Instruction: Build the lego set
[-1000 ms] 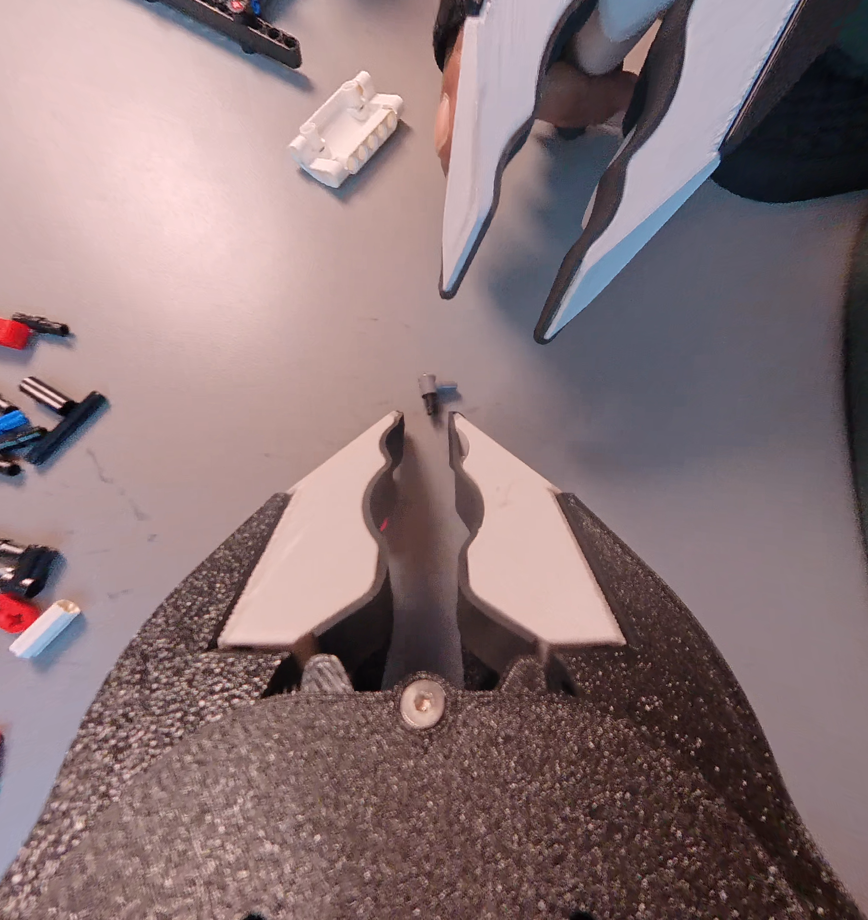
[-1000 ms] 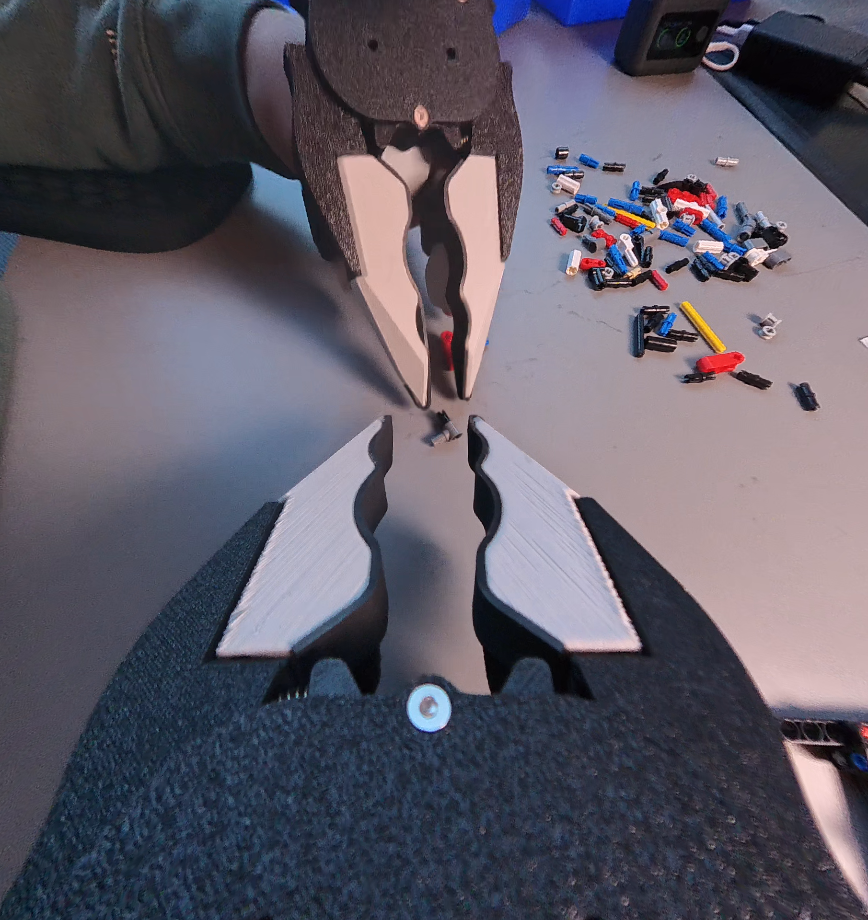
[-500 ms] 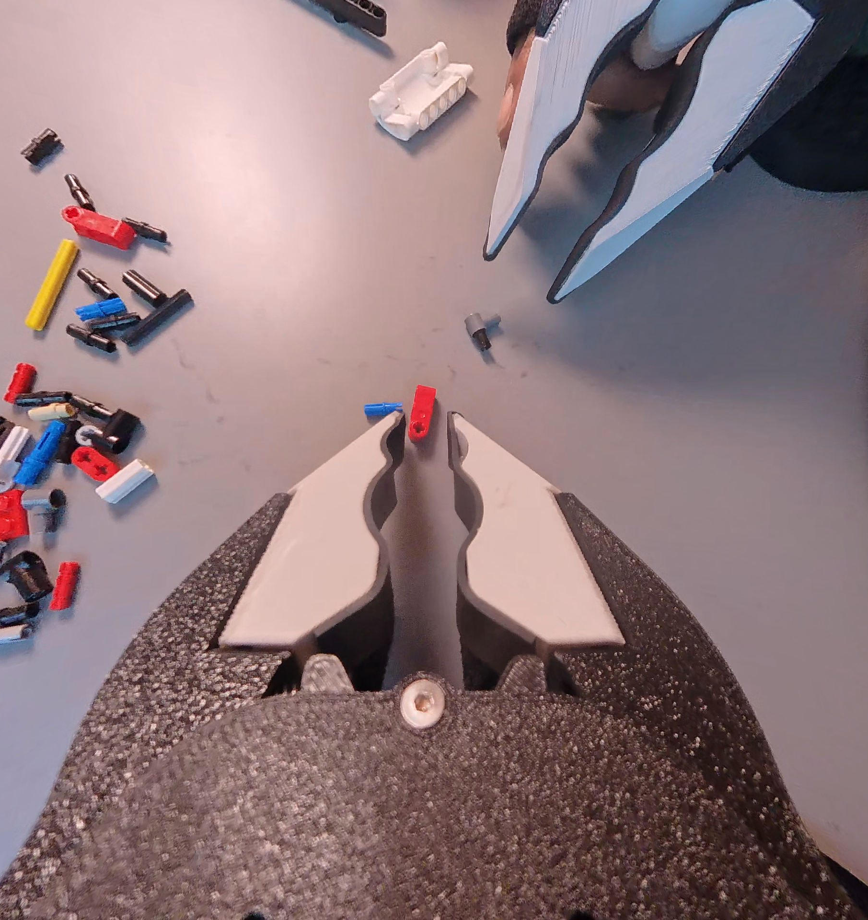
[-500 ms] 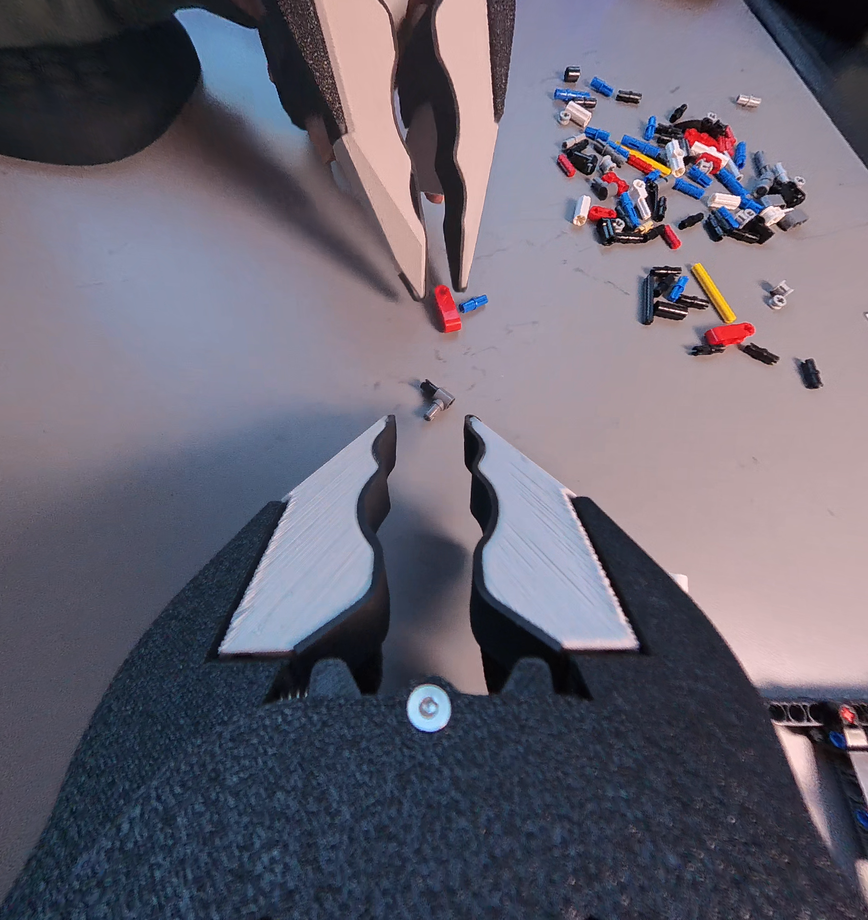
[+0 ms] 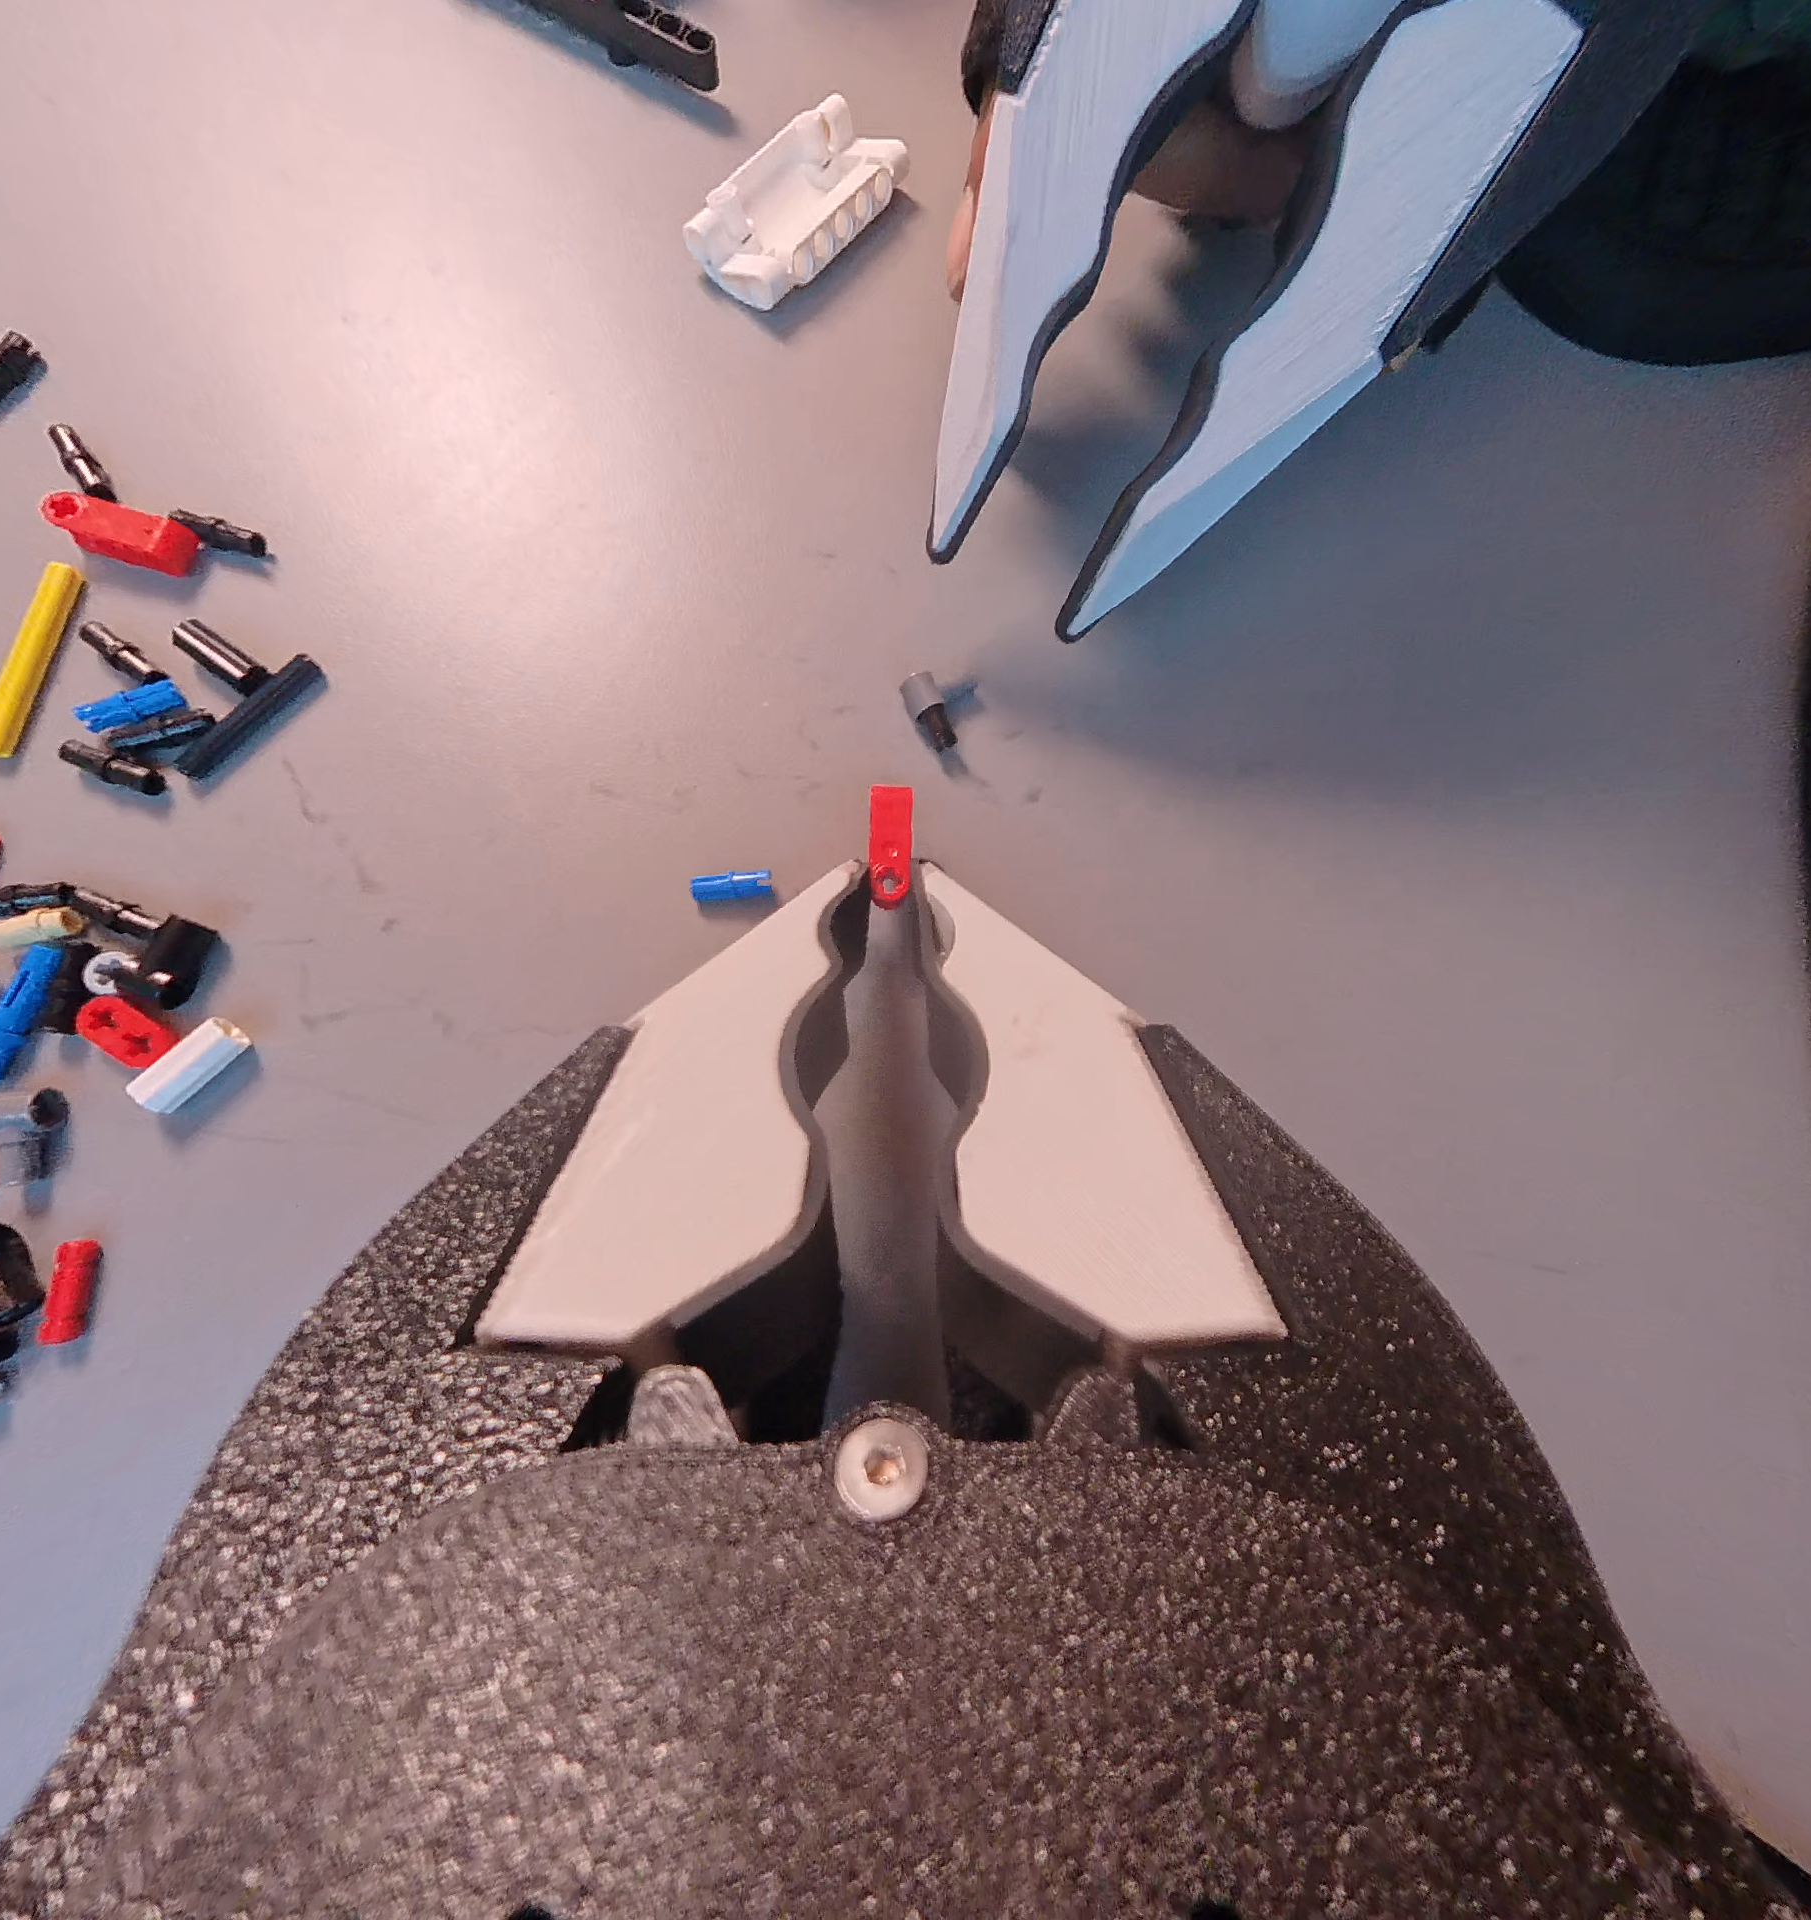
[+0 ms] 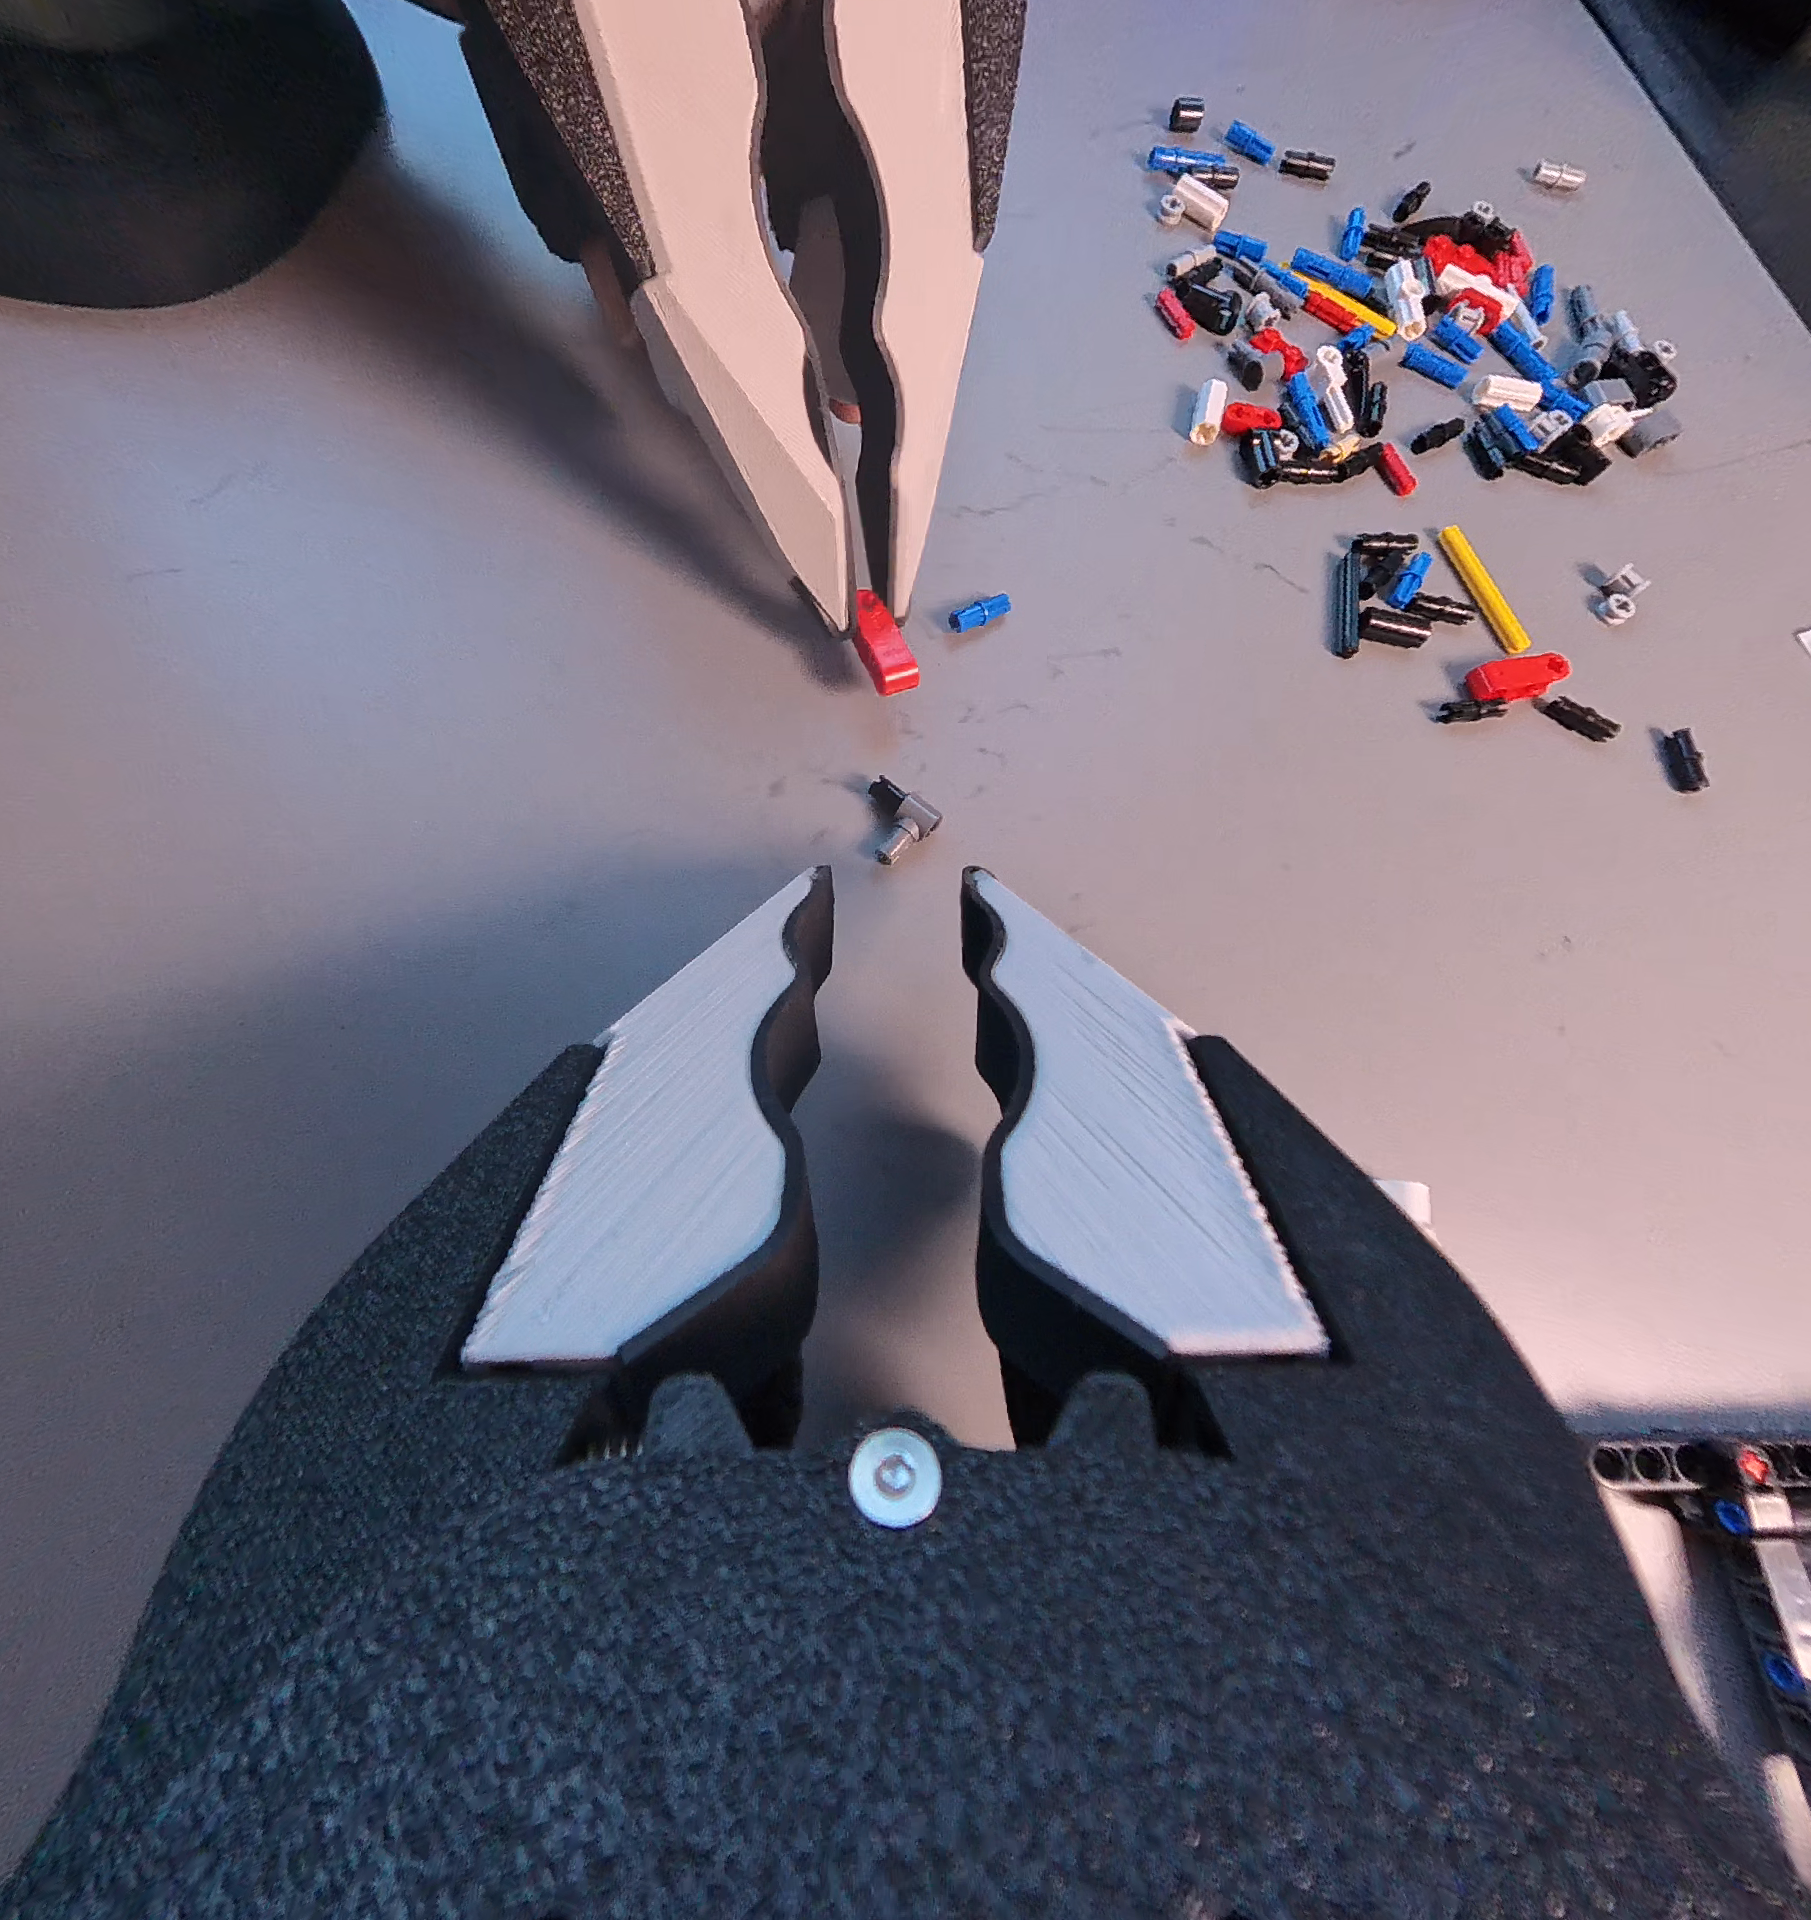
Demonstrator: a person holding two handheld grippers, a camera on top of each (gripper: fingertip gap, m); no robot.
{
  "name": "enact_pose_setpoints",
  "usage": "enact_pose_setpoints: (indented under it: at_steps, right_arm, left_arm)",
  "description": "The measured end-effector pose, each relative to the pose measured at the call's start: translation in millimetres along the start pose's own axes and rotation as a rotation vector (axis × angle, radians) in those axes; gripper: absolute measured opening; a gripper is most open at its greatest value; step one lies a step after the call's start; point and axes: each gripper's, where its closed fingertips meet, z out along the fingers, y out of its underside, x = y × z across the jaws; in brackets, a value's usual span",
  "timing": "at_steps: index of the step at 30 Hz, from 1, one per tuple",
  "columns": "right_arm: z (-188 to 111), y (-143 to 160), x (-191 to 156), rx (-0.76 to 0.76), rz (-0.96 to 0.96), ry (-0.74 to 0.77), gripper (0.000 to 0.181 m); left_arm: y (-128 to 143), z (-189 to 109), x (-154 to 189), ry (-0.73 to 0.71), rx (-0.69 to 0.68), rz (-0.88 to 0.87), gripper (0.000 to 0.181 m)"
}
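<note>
A small red lego piece (image 5: 890, 831) sits between the tips of my left gripper (image 5: 885, 878), which is shut on its near end, low at the grey table. In the right wrist view the left gripper (image 6: 870, 613) comes down from the top with the red piece (image 6: 885, 657) sticking out below its tips. A grey and black connector pin (image 6: 906, 816) lies on the table just ahead of my right gripper (image 6: 896, 878), which is open and empty. The pin (image 5: 930, 709) lies between both grippers. The right gripper (image 5: 1005, 592) hangs open at upper right.
A blue pin (image 5: 732, 885) lies left of the red piece. Loose pieces are scattered at left (image 5: 80, 935), a pile in the right wrist view (image 6: 1400, 332). A white block (image 5: 797, 203) and black beam (image 5: 652, 31) lie far. A part-built frame (image 6: 1763, 1558) is lower right. Some 6 cm of space lies between my two pairs of fingers. Measured from the fingertips, the white block (image 5: 797, 203) is 10 cm or so from the right gripper and 15 cm from the left.
My left gripper pulled back from the grey pin to the red piece and closed its tips on it. The right gripper stayed open and drew back slightly.
</note>
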Motion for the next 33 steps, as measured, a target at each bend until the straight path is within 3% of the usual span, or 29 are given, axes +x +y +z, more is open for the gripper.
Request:
enact_pose_setpoints:
  at_steps: [11,18,25,33]
  right_arm:
    - [5.0,-3.5,-12.0,-0.007,-0.010,-0.038,0.023]
    - [5.3,-0.5,-9.4,-0.023,-0.009,-0.024,0.023]
    - [6.3,4.1,-7.9,-0.051,-0.006,-0.012,0.023]
    - [9.8,0.5,-18.9,-0.058,0.005,-0.049,0.023]
  left_arm:
    - [0.2,15.2,46.5,0.149,-0.039,0.108,0.007]
    - [2.5,17.4,49.4,0.162,-0.045,0.118,0.010]
    - [-6.2,3.1,57.5,0.278,0.025,0.048,0.024]
    - [-15.8,4.2,14.9,0.075,0.098,-0.039,0.023]
